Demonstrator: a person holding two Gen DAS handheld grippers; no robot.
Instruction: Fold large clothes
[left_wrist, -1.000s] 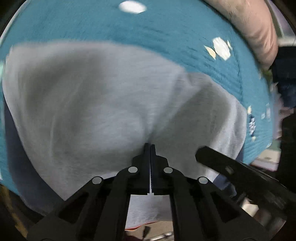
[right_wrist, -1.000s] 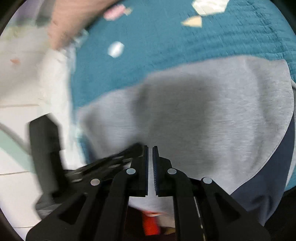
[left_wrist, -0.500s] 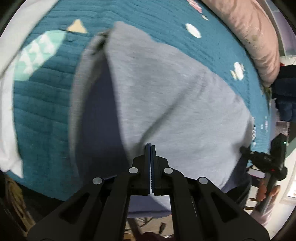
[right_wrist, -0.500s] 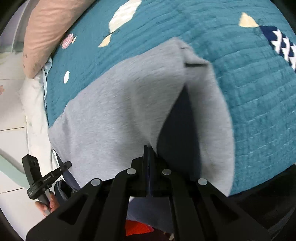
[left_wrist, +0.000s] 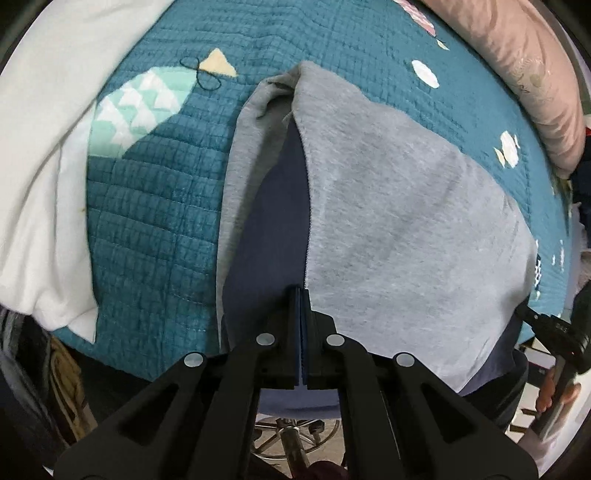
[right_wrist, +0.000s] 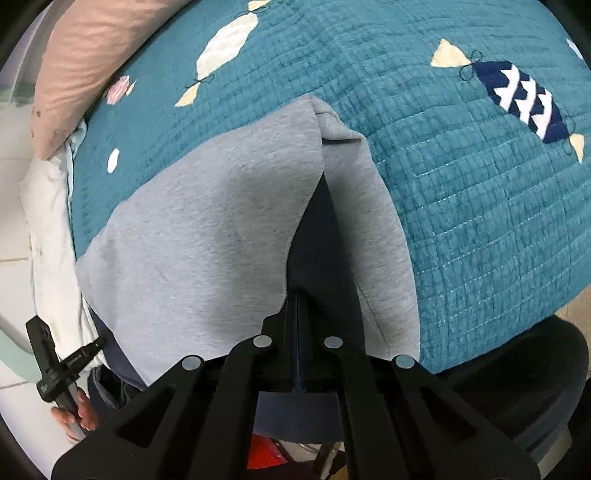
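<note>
One grey garment (left_wrist: 388, 206) with a navy lining lies on one teal quilt (left_wrist: 155, 229); one pink pillow (left_wrist: 517, 74) sits at the quilt's far edge; one white sheet (left_wrist: 40, 155) shows beside it. Two grippers are in view, the left gripper (left_wrist: 300, 295) and the right gripper (right_wrist: 297, 295); the right wrist view shows five fish patches: one navy fish patch (right_wrist: 524, 99), one cream, one pink-striped, two small white.

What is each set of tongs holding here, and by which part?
Both hold the grey garment by its near edge, beside the navy lining: left tongs at one corner, right tongs at the other.

A teal quilt (left_wrist: 155, 206) with fish patches, a pink pillow (left_wrist: 524, 74), a white sheet (left_wrist: 40, 155).
</note>
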